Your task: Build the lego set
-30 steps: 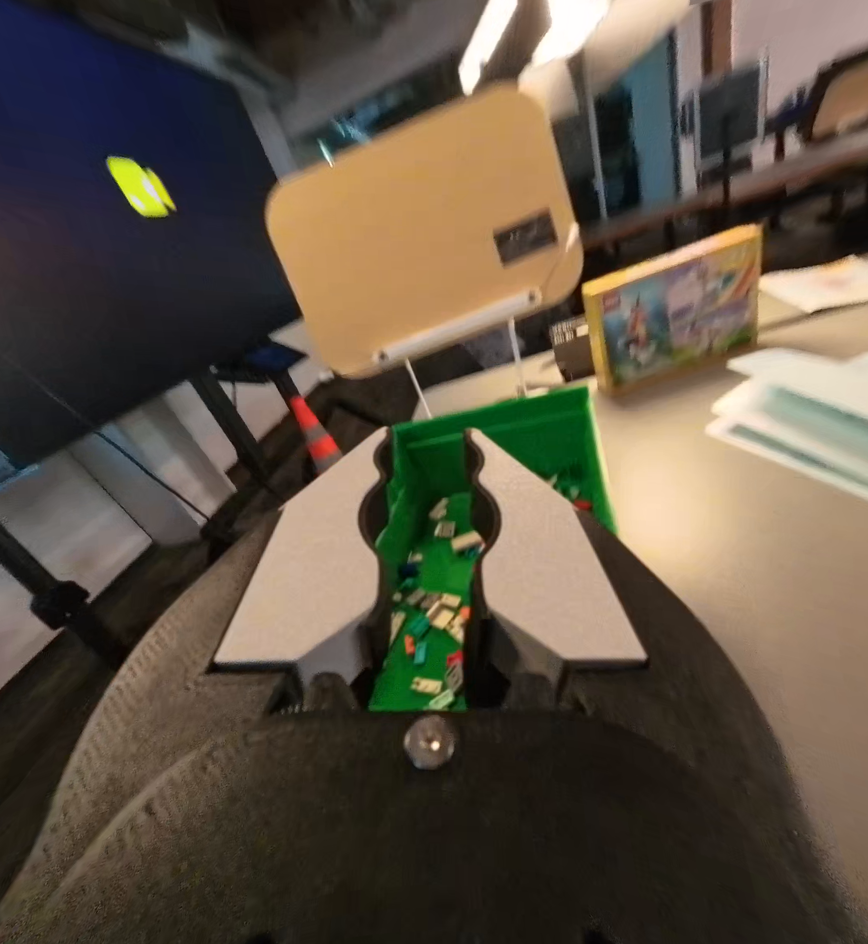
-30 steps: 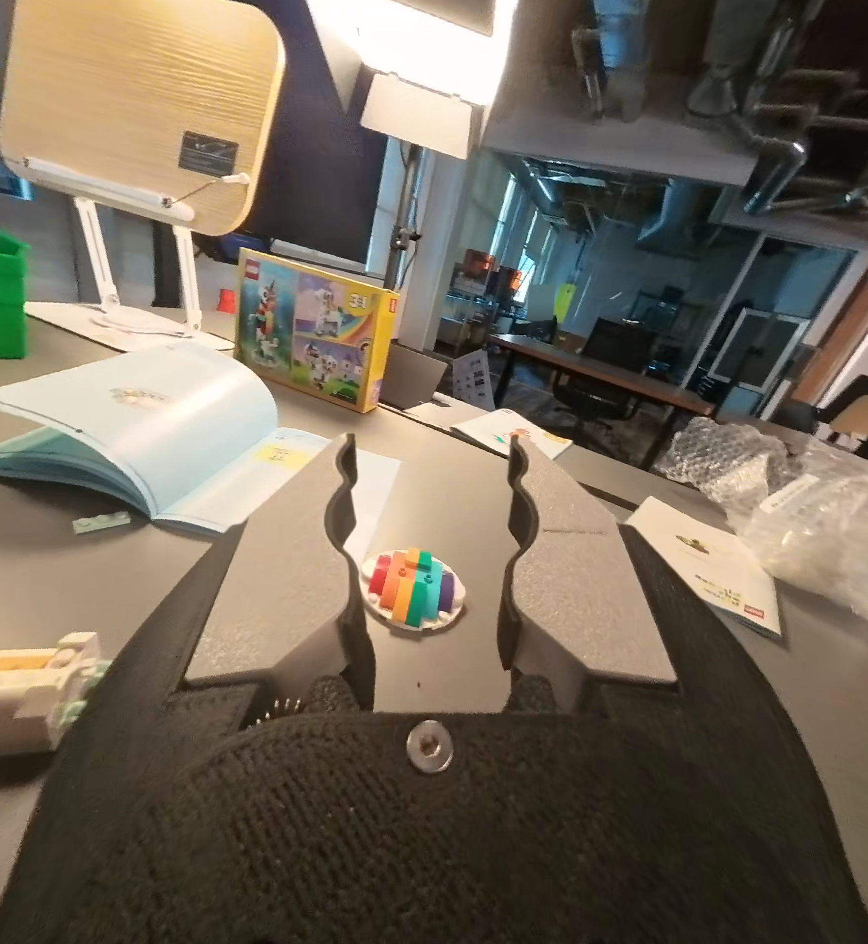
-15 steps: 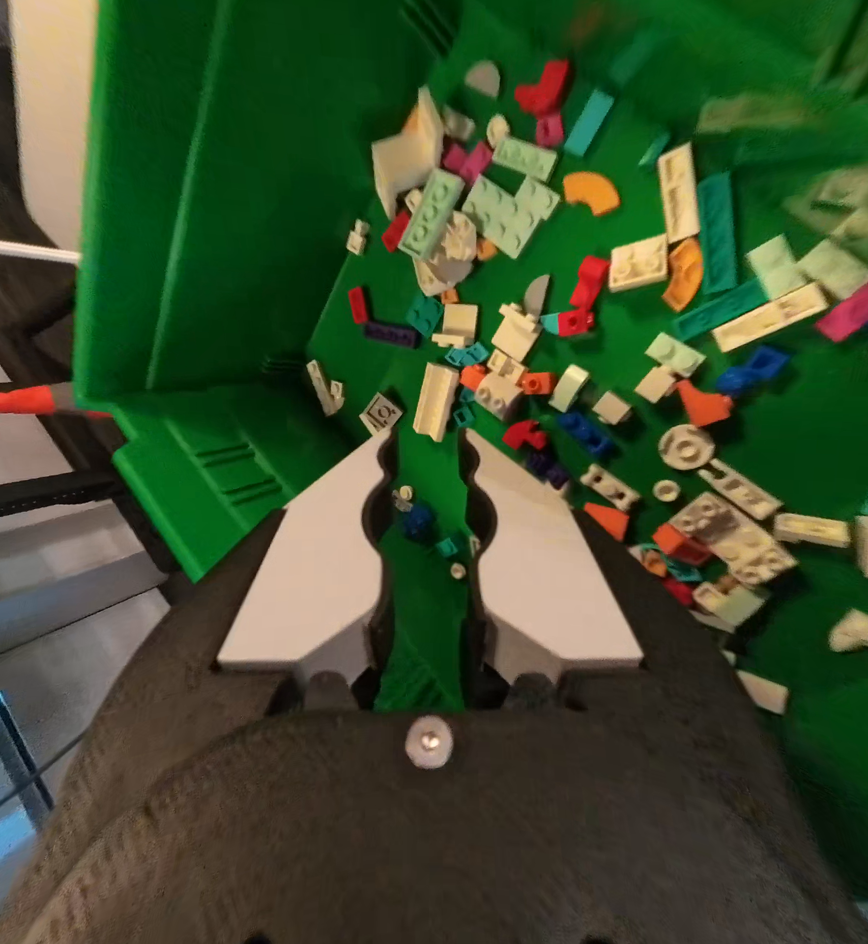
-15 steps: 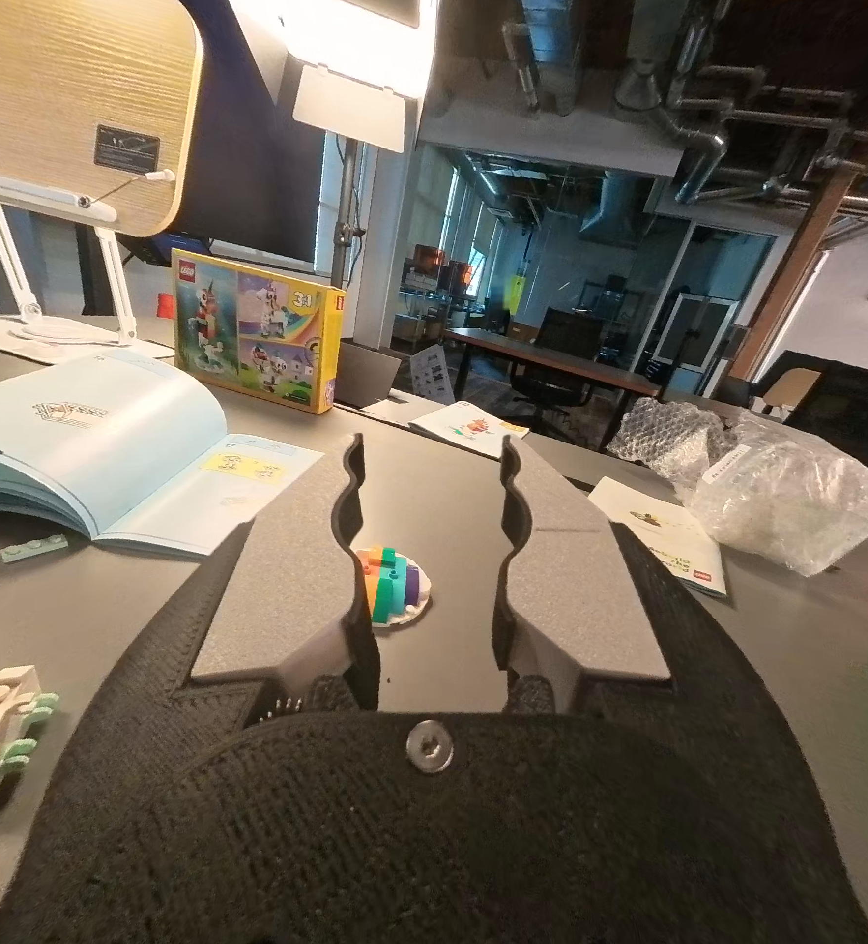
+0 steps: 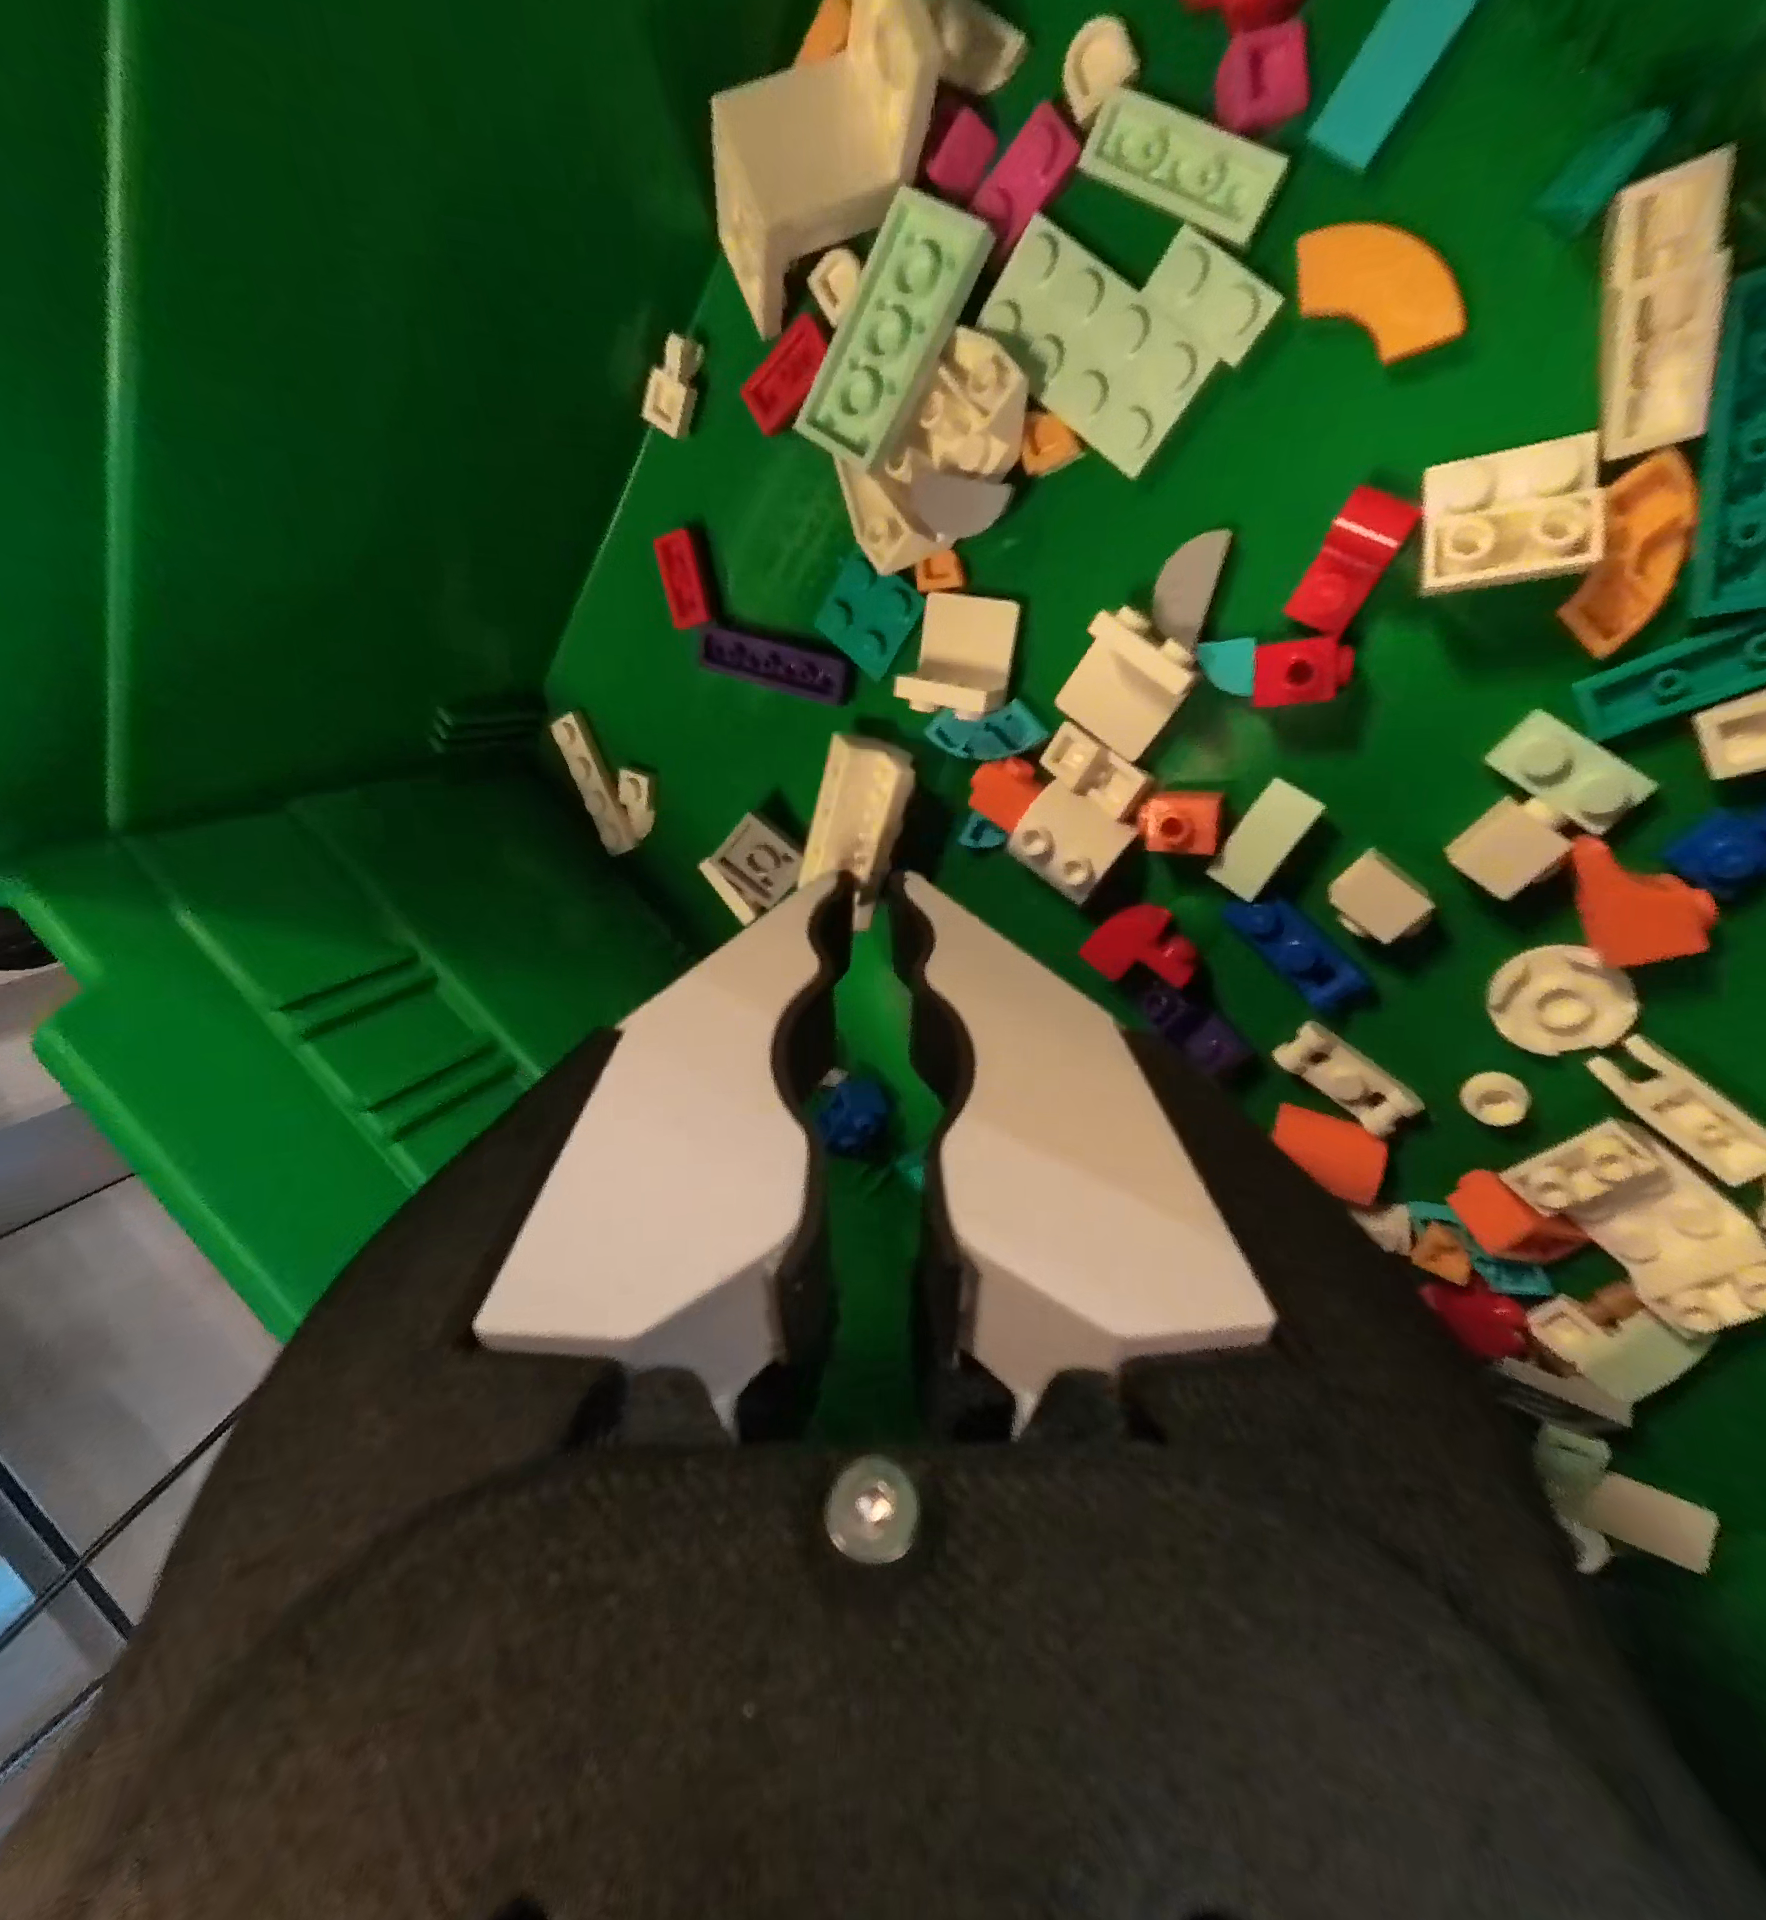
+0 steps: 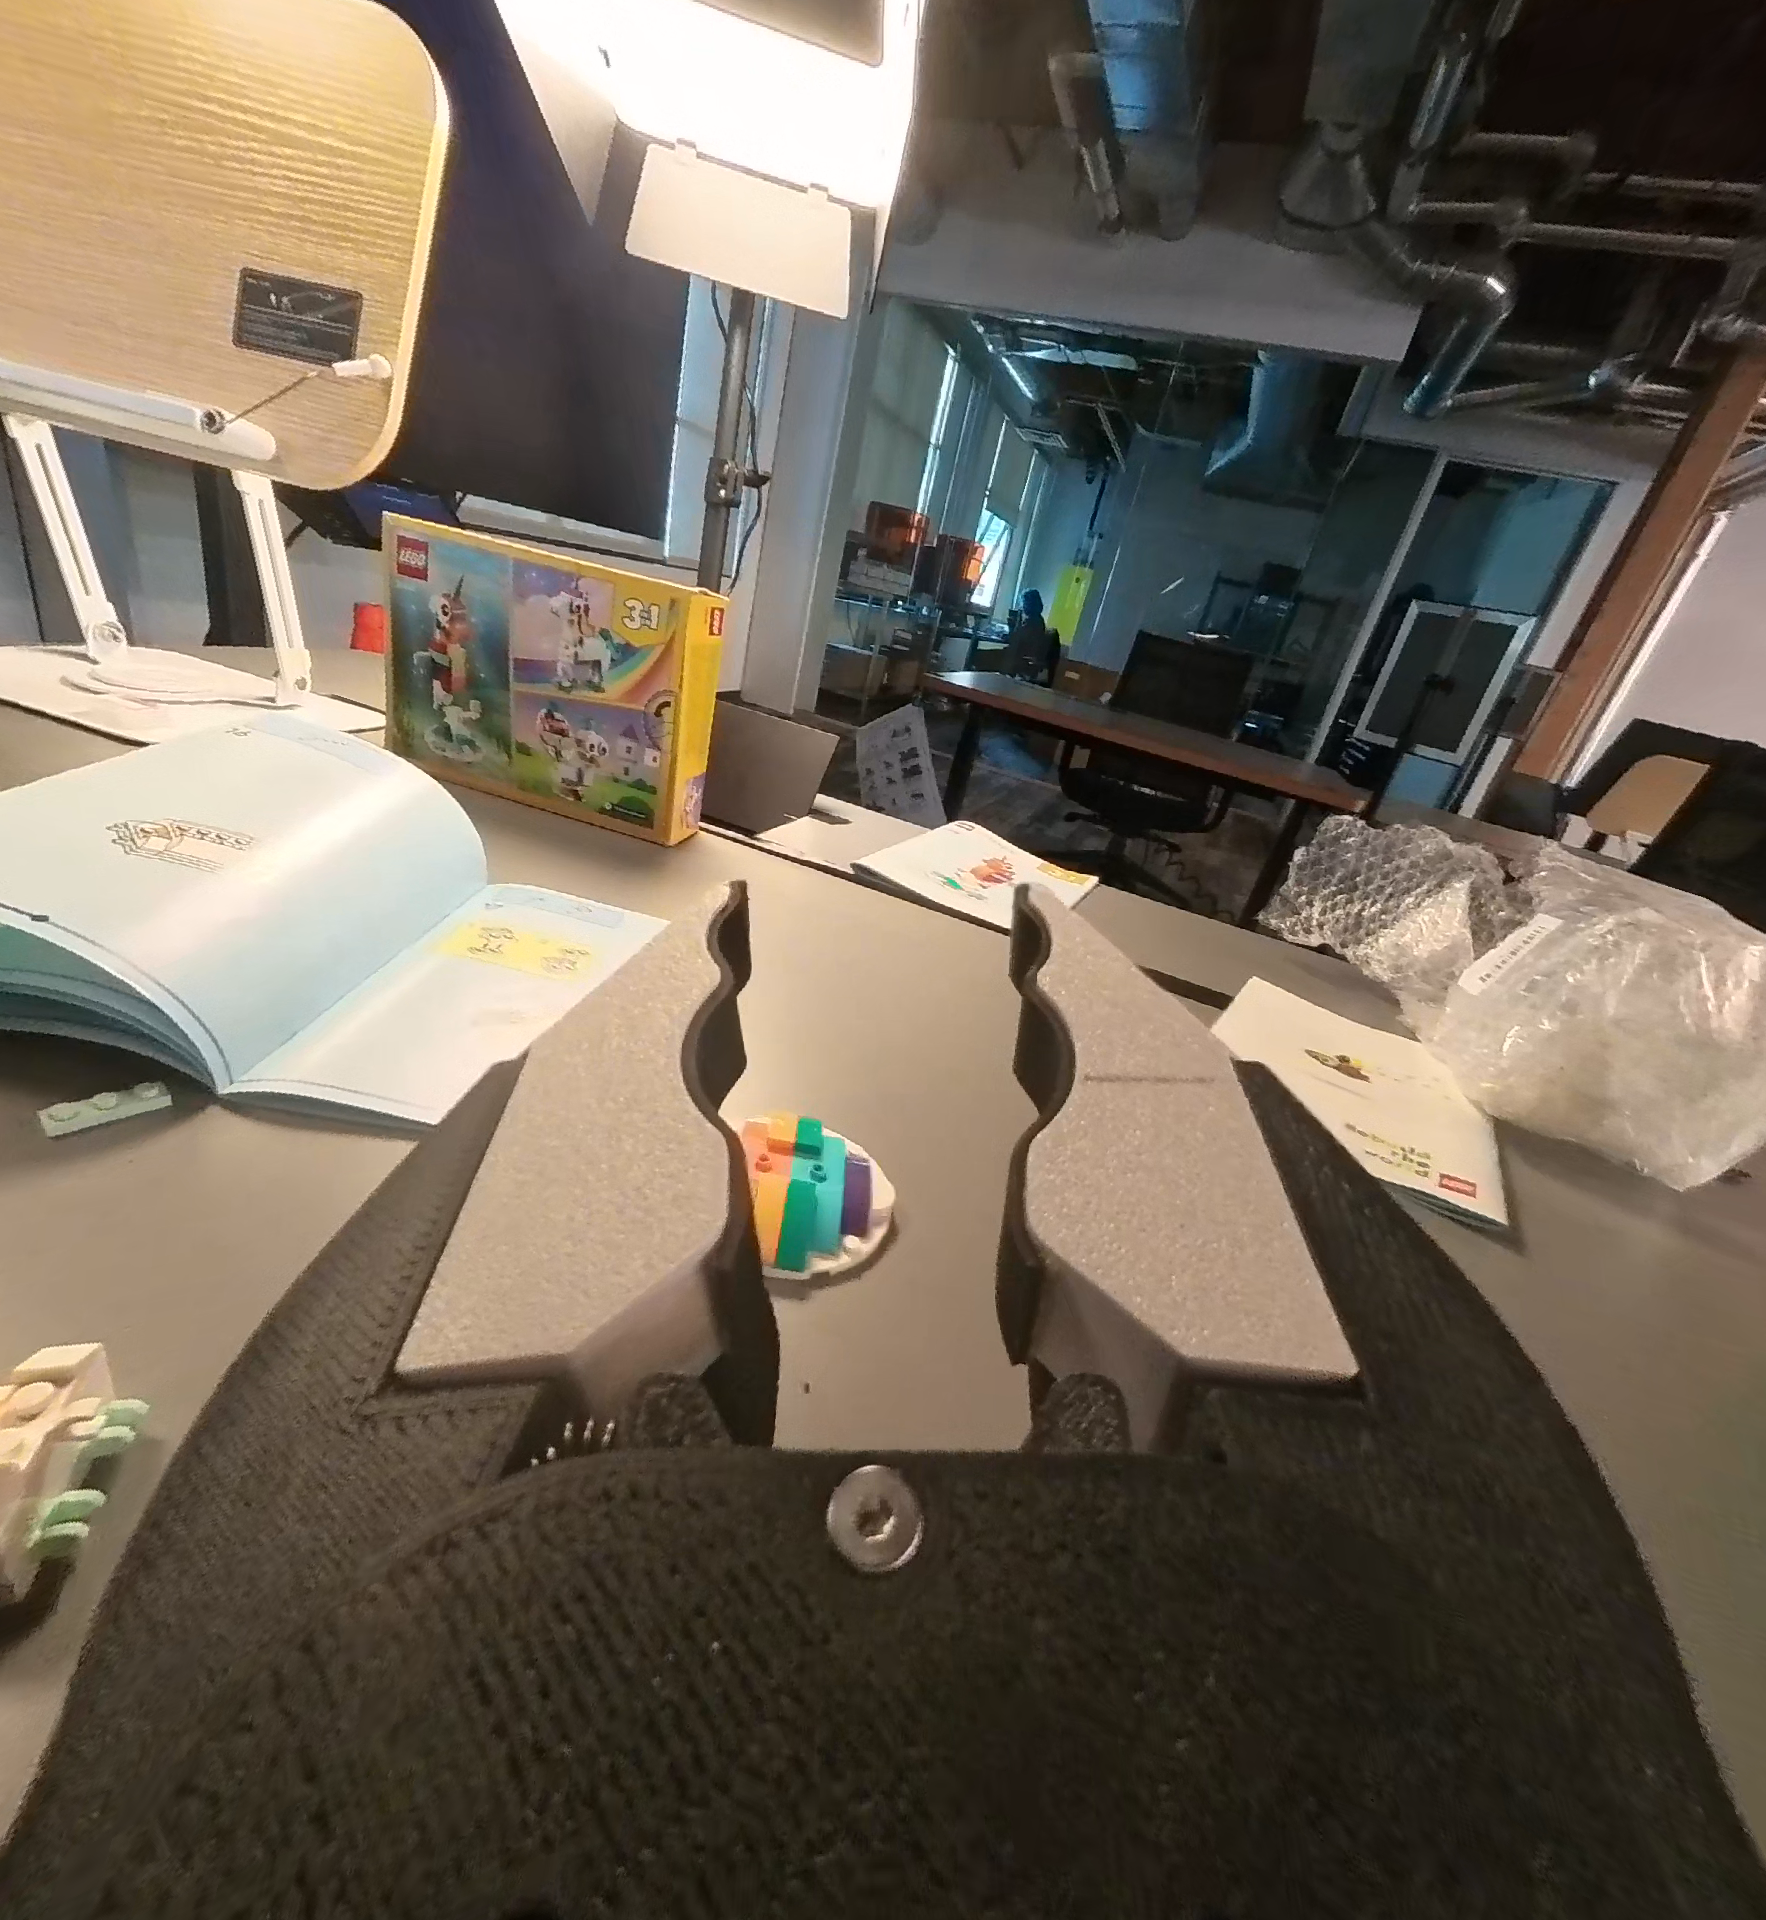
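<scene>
My left gripper (image 5: 871,888) is down inside the green bin (image 5: 339,416) of loose Lego pieces. Its jaws are nearly closed on the near end of a long cream plate (image 5: 858,810). A small blue piece (image 5: 853,1112) lies under the fingers. My right gripper (image 6: 874,914) is open and empty above the grey table. A round white plate with rainbow bricks (image 6: 822,1184) lies on the table below the gap, close to the left finger. A partly built white and mint model (image 6: 6,1475) lies at the left edge.
An open instruction booklet (image 6: 235,914), a loose mint plate (image 6: 105,1104) and the yellow Lego box (image 6: 546,696) are to the left and behind. A wooden book stand (image 6: 162,208) stands far left. A leaflet (image 6: 1378,1122) and plastic bags (image 6: 1637,1060) lie to the right. Across from one pair of fingers to the other is roughly 60 cm. Between my left fingertips and the small blue piece (image 5: 853,1112) there is roughly 5 cm.
My left gripper tipped down into the bin, moved forward and narrowed onto the cream plate. My right gripper drifted a little; the rainbow plate now sits nearer its left finger.
</scene>
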Available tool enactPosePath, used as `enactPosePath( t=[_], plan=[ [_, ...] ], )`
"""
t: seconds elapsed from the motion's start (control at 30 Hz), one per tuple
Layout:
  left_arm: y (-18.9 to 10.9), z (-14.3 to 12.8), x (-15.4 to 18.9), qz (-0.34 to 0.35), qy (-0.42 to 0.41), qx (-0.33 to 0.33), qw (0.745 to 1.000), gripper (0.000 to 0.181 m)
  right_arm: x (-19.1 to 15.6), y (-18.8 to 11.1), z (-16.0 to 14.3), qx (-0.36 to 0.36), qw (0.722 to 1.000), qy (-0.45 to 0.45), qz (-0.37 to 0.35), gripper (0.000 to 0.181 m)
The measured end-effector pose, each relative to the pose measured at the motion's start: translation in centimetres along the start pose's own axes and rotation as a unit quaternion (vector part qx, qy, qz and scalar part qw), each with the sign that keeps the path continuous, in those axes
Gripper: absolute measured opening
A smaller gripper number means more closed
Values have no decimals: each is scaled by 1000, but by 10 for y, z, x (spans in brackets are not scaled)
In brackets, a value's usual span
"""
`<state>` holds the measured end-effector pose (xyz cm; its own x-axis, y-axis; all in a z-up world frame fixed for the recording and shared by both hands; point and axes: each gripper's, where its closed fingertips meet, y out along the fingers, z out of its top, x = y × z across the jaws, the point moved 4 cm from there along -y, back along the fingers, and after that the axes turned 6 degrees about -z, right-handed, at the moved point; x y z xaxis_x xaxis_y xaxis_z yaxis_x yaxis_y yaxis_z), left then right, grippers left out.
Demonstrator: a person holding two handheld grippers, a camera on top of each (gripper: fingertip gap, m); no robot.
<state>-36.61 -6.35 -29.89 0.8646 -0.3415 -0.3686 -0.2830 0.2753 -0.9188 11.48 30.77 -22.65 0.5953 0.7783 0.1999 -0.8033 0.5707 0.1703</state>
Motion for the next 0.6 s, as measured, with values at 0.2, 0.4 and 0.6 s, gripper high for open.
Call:
enactPosePath(
  t=[0.2,0.4,0.6],
  plan=[
    [-20,9,-11,17,-92,64,994,4,-2,-1,1,5,1000,10,12,48],
    [-119,54,3,-39,-282,301,910,3,-5,-1,3,10,999,22,28,48],
    [-208,120,72,-184,-293,473,810,3,-21,-3,10,28,997,-1,65,47]
  ],
)
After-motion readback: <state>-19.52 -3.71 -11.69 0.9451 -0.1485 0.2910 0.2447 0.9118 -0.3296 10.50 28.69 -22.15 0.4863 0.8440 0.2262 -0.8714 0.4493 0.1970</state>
